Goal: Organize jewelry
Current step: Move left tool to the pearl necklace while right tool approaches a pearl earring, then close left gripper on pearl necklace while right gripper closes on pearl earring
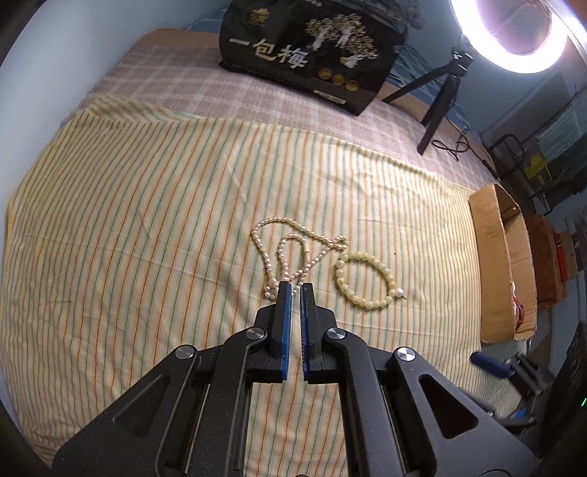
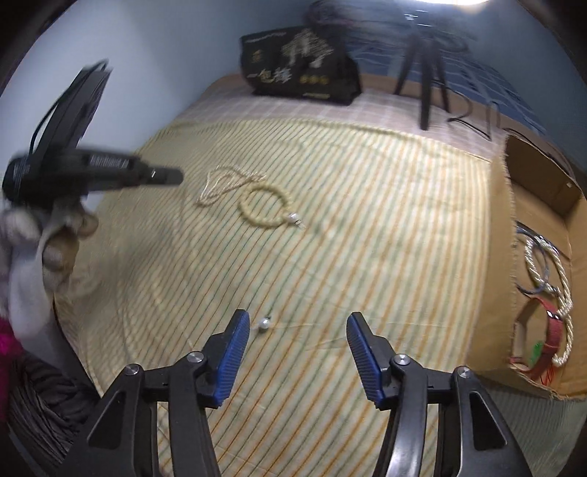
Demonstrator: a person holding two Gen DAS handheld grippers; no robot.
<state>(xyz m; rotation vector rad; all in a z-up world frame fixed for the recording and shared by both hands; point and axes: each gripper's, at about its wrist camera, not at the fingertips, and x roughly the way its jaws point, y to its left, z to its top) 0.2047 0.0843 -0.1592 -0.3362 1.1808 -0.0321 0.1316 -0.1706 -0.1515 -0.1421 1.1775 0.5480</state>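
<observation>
A long pearl necklace [image 1: 290, 249] lies looped on the striped cloth [image 1: 146, 238], with a cream bead bracelet [image 1: 363, 279] just right of it. My left gripper [image 1: 295, 288] hovers at the necklace's near end, its jaws nearly closed with a thin gap and nothing visibly held. In the right wrist view the necklace [image 2: 223, 181] and bracelet [image 2: 266, 207] lie far ahead. My right gripper [image 2: 298, 323] is open wide and empty above the cloth. A small pearl earring [image 2: 264, 323] lies beside its left fingertip [image 2: 240, 323]. The left gripper [image 2: 161, 177] shows blurred at left.
An open cardboard box [image 2: 539, 205] at the right cloth edge holds a cord, a red strap and rings; it also shows in the left wrist view [image 1: 495, 264]. A black printed bag [image 1: 312, 51], a tripod [image 1: 436, 99] and a ring light [image 1: 513, 33] stand at the back.
</observation>
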